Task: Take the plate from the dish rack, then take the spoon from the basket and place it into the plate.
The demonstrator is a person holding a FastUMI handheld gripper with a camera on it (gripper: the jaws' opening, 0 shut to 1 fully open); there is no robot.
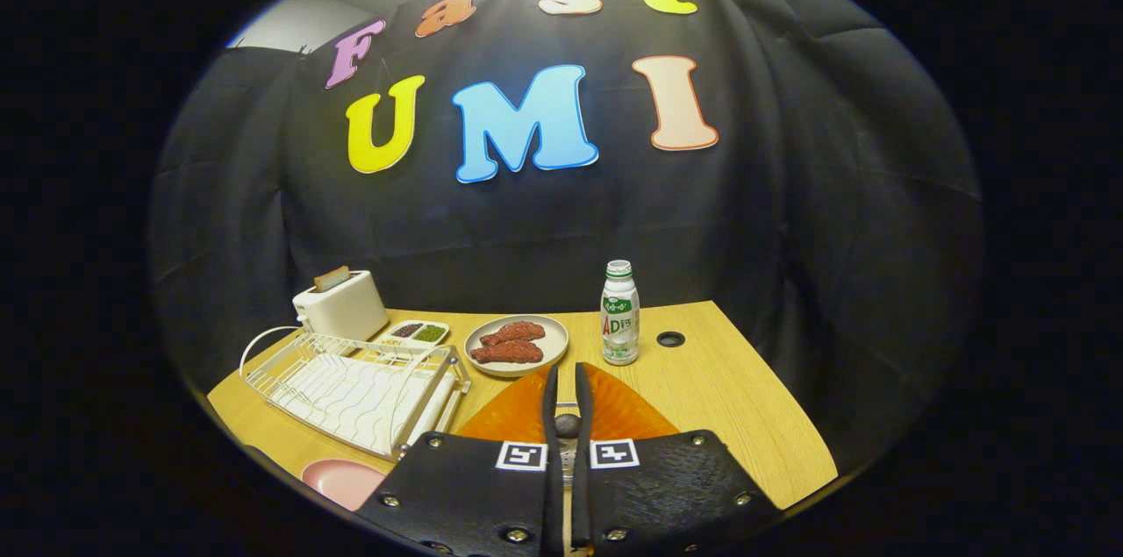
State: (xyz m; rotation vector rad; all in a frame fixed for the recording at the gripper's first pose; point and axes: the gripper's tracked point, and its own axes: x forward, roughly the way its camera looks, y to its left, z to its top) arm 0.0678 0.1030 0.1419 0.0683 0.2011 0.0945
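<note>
Wooden counter under black cloth, spoon step in hand.
Tongs nearly pressed together, pinching what looks like a spoon, its bowl between the fingers, above an orange basket. Pink plate already out of the white dish rack, lying on the counter just beside the rack's near corner. Judged next: swing over to the pink plate, lower, then release. Beyond the fingers, 1 grey dish of meat, 1 bottle, toaster behind the rack.
</note>
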